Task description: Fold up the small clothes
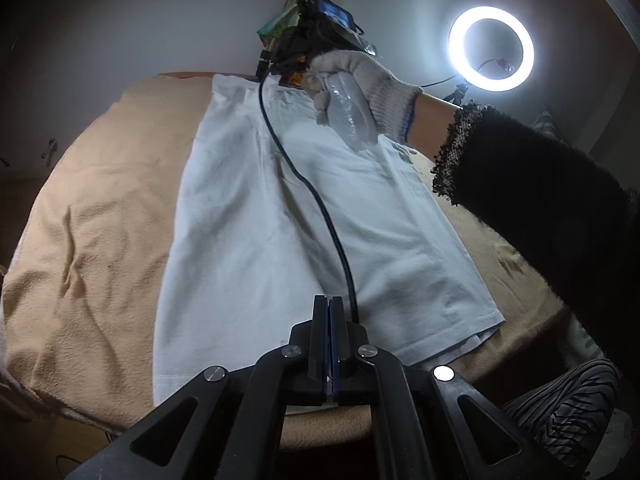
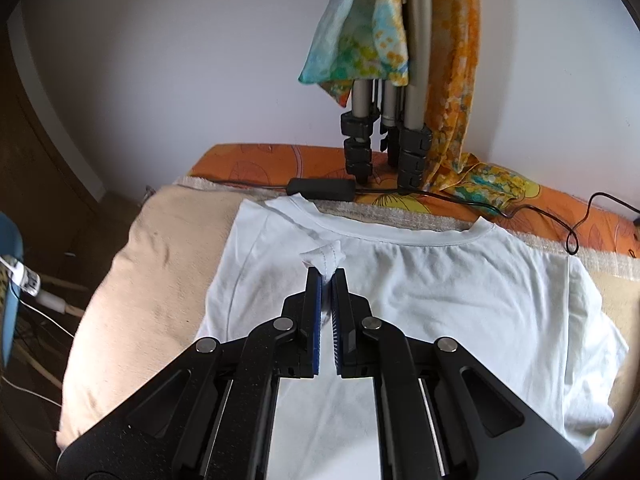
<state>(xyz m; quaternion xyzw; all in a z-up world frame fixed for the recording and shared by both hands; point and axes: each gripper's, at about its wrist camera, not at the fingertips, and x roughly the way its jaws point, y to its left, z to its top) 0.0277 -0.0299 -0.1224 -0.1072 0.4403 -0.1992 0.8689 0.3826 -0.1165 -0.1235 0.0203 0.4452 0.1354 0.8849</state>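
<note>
A white t-shirt (image 1: 256, 216) lies flat on a beige blanket (image 1: 92, 240). In the left wrist view my left gripper (image 1: 329, 300) is shut with nothing visible between its pads, over the shirt's hem end. In the right wrist view the shirt (image 2: 460, 292) lies with its neckline at the far side, its left side folded inward. My right gripper (image 2: 326, 274) is shut on a pinched bit of the shirt's sleeve edge (image 2: 325, 258), held over the chest. The gloved hand holding the right gripper (image 1: 352, 88) shows in the left wrist view near the collar end.
A black cable (image 1: 316, 200) runs across the shirt from the right gripper. A tripod (image 2: 384, 136) draped with colourful scarves stands on the orange sheet (image 2: 248, 160) past the collar, with a black adapter (image 2: 320, 189). A ring light (image 1: 491, 48) glows at the far right.
</note>
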